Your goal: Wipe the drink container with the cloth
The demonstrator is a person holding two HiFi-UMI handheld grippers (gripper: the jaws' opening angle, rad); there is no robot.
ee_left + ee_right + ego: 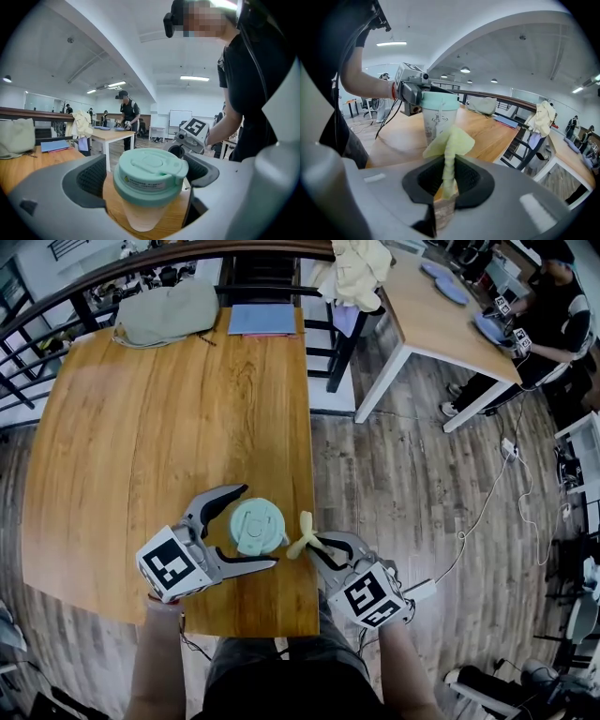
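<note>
The drink container (258,526), a pale cup with a mint-green lid, stands upright near the front right corner of the wooden table (141,446). My left gripper (260,527) is open, one jaw on each side of the cup. In the left gripper view the cup (149,187) sits between the pads (91,177) with a small gap on both sides. My right gripper (317,549) is shut on a yellow cloth (304,537), just right of the cup. In the right gripper view the cloth (449,145) stands up twisted out of the jaws, in front of the cup (437,119).
A grey-green bag (169,310) and blue papers (262,320) lie at the table's far end, with a dark chair (323,334) behind. A person works at a white table (441,315) to the right. The table's right edge runs just beside the cup. A cable (487,502) lies on the floor.
</note>
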